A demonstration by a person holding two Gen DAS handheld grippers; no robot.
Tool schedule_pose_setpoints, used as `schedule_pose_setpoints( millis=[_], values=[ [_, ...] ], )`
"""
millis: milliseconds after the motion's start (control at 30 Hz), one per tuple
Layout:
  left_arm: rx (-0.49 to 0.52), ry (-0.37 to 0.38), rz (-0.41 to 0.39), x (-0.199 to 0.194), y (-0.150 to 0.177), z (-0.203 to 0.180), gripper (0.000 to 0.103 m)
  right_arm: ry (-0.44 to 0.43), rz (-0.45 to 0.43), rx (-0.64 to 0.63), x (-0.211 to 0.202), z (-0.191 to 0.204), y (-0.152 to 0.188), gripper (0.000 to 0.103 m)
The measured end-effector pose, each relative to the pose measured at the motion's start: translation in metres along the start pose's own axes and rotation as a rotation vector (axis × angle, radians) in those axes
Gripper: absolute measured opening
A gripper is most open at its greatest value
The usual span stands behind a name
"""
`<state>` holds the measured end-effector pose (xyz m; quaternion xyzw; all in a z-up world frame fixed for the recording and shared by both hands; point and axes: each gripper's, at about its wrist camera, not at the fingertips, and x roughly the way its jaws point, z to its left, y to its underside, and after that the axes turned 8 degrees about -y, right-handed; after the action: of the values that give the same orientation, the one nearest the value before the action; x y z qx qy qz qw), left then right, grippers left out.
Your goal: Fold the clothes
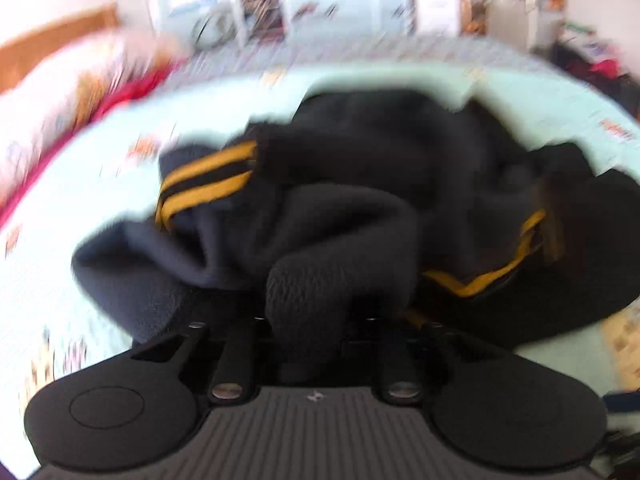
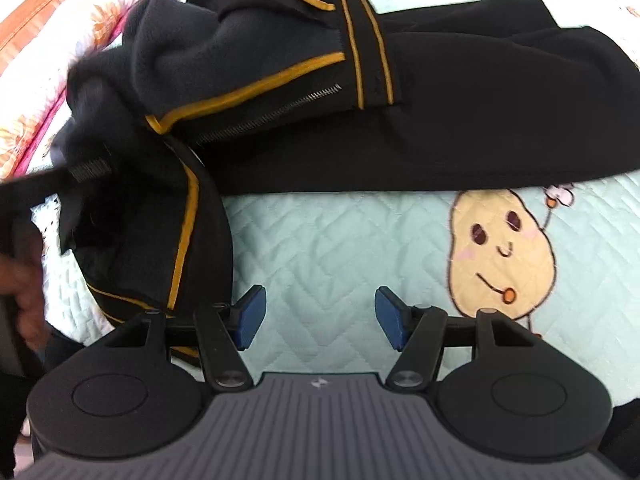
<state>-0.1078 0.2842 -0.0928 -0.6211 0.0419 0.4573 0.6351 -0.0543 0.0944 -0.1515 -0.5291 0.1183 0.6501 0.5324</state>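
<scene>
Each hand-held gripper has a grey ribbed housing with a small pale logo, flanked by round black discs. Black link arms with silver screws lead forward; the right gripper (image 2: 316, 316) carries blue pads (image 2: 252, 314).

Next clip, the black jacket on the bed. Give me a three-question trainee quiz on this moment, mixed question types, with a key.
1. True or false: the right hand-held gripper holds the jacket.
2. What colour is the jacket's trim? A red, B yellow, C white.
3. What lies between the left hand-held gripper's jaws?

Key:
1. False; its blue pads stand apart over the bare quilt.
2. B.
3. A fold of the jacket's dark fleece; the jaws are closed on it.
</scene>
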Motion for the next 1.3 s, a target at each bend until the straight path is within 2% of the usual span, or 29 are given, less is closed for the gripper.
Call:
schedule_pose_setpoints(
  millis=[133,233,500,767,933,1200,1300],
  values=[
    [0.061,0.046,-0.131,-0.043,-0.038,-0.022,0.01,0.005,0.006,0.027,0.003,-0.005,0.002,0.063],
    [0.134,0.07,-0.183,-0.061,-0.063,-0.046,0.01,0.006,0.005,0.019,0.002,-0.002,0.003,0.063],
    [0.233,0.111,-0.13,-0.05,-0.088,-0.105,0.01,-0.005,-0.031,0.056,-0.017,-0.01,0.007,0.063],
    [0.385,-0.01,-0.083,-0.043,-0.083,-0.132,0.02,-0.028,-0.031,0.099,-0.031,-0.031,0.005,0.063],
    [0.39,-0.036,-0.076,-0.041,-0.085,-0.138,0.033,-0.037,-0.029,0.109,-0.02,-0.031,0.004,0.063],
    [0.38,-0.036,-0.066,-0.033,-0.087,-0.141,0.035,-0.041,-0.021,0.118,-0.008,-0.036,0.001,0.064],
    [0.375,-0.03,-0.066,-0.031,-0.086,-0.14,0.038,-0.048,-0.022,0.117,-0.007,-0.036,0.001,0.067]
  ],
)
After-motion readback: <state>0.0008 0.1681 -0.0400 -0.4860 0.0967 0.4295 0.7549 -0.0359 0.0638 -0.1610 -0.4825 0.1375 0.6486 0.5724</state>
